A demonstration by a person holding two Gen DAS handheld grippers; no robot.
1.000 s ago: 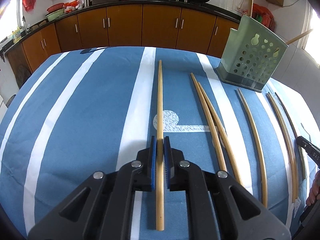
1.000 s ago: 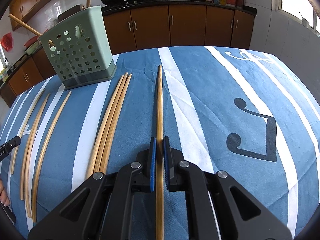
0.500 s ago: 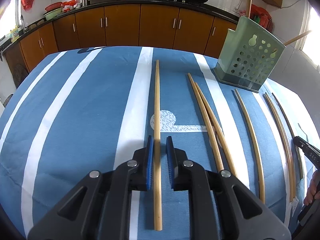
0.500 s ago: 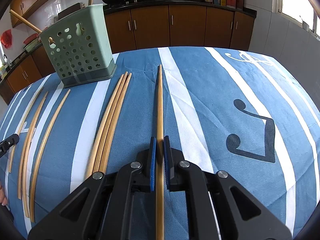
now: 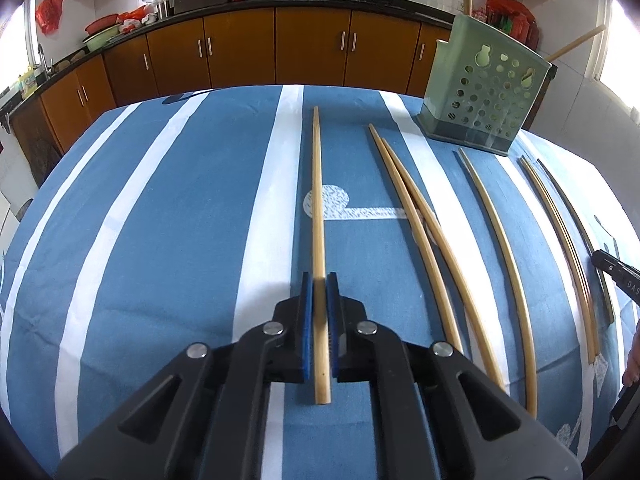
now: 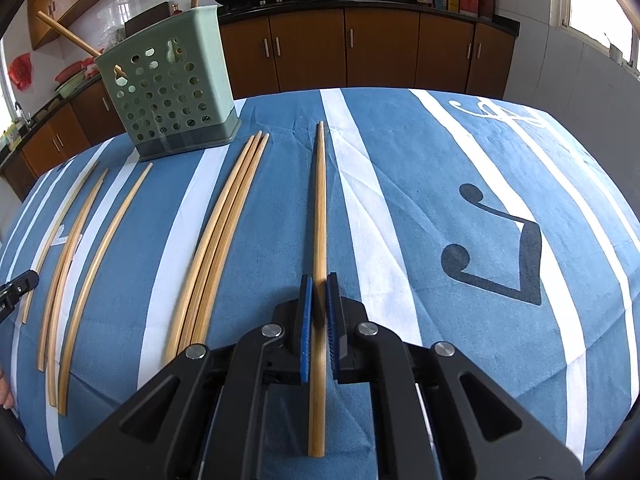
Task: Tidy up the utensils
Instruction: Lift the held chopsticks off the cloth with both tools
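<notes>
In the left wrist view my left gripper [image 5: 319, 280] is shut on a long bamboo chopstick [image 5: 318, 200] that points away over the blue striped tablecloth [image 5: 180, 220]. In the right wrist view my right gripper [image 6: 319, 280] is shut on another bamboo chopstick [image 6: 320, 208], also pointing away. The green perforated utensil holder [image 5: 484, 88] stands at the far right in the left wrist view, and at the far left in the right wrist view [image 6: 168, 84], with two chopsticks sticking out of it.
Several loose chopsticks lie in rows on the cloth: a pair [image 5: 420, 232] and further curved ones [image 5: 504, 248] right of my left gripper, a bundle [image 6: 224, 224] and more [image 6: 80, 248] left of my right gripper. Kitchen cabinets [image 5: 312, 48] stand behind the table.
My left gripper opened around its chopstick half a second ago and has closed on it again, further toward its near end. My right gripper's hold is unchanged.
</notes>
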